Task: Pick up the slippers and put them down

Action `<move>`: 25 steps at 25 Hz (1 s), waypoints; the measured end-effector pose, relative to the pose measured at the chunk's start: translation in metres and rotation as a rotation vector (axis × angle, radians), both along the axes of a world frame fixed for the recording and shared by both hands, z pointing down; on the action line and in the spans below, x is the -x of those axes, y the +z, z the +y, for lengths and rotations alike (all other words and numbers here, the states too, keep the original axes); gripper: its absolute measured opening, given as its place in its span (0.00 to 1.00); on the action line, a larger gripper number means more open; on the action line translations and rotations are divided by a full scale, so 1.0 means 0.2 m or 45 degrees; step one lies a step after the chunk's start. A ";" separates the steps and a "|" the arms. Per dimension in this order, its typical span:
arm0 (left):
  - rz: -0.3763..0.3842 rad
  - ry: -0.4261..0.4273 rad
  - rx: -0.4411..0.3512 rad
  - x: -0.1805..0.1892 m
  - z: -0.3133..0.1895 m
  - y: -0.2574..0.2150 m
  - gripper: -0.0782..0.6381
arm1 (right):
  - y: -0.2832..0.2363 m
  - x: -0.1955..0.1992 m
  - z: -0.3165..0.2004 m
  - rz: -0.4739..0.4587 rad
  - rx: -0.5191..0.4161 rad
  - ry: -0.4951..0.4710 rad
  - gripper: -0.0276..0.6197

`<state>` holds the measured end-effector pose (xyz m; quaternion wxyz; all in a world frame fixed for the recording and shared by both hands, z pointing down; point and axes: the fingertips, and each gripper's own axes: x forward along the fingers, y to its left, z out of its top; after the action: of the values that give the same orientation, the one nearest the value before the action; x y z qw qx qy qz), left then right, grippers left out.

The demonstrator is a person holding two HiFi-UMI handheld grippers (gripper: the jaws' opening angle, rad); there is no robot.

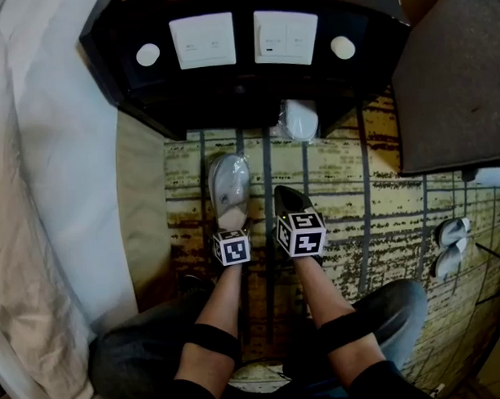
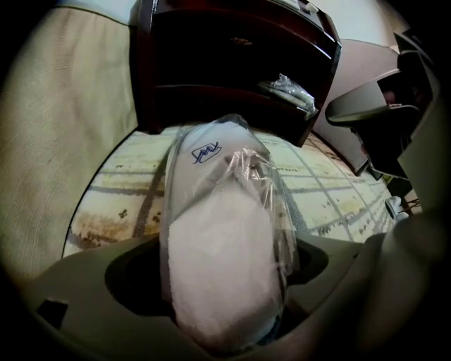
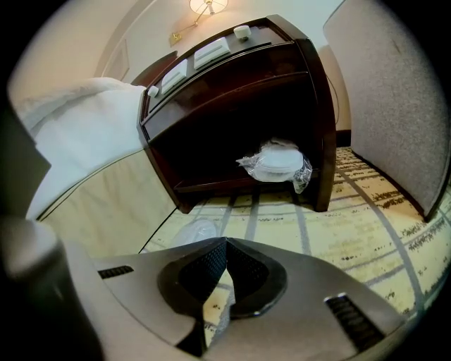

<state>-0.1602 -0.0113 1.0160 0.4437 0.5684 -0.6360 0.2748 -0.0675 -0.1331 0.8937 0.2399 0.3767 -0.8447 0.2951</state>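
Your left tool (image 1: pixel 229 230) is down low over the yellow-beige carpet with dark grid lines (image 1: pixel 373 215), and there it is: the white terry slipper sealed in clear plastic wrap (image 1: pixel 229 187) lies flat on that carpet, heel end sitting right between the jaws. In the left gripper view the slipper (image 2: pixel 218 247) fills the middle of the frame, a blue logo on its toe end, with dark gaps showing on either side of it, so your left tool stands wide around it and isn't squeezing. Your right tool (image 3: pixel 225 268) is just beside the left one, pointing down at the carpet, ribbed pads pressed together with nothing between them. Ahead of both stands the dark wooden nightstand (image 1: pixel 246 80), and on its lower shelf rests a second white slipper in a clear plastic bag (image 3: pixel 278 162), well apart from the first. The white bedding of the bed (image 1: pixel 52 160) runs along your left, and the first slipper lies near the bed's beige side.
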 end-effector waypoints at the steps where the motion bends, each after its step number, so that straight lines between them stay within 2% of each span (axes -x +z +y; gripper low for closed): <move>1: 0.002 0.001 -0.002 0.00 0.00 0.00 0.73 | 0.01 0.00 0.00 0.003 -0.001 -0.005 0.05; 6: 0.011 0.003 -0.046 0.01 -0.01 -0.06 0.70 | 0.03 0.00 0.02 0.011 0.003 -0.020 0.05; 9: 0.012 0.006 -0.083 0.01 -0.02 -0.11 0.64 | 0.02 0.00 0.03 0.009 0.002 -0.025 0.05; 18: 0.058 -0.012 -0.111 0.05 0.01 -0.11 0.61 | 0.01 0.00 0.02 -0.011 0.003 -0.002 0.05; 25: 0.076 -0.001 -0.151 0.07 -0.02 -0.30 0.61 | -0.03 -0.01 0.01 -0.017 0.001 0.011 0.05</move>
<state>-0.1743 -0.0154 0.9553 0.4281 0.6013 -0.6380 0.2194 -0.0658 -0.1302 0.8885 0.2331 0.3782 -0.8446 0.2987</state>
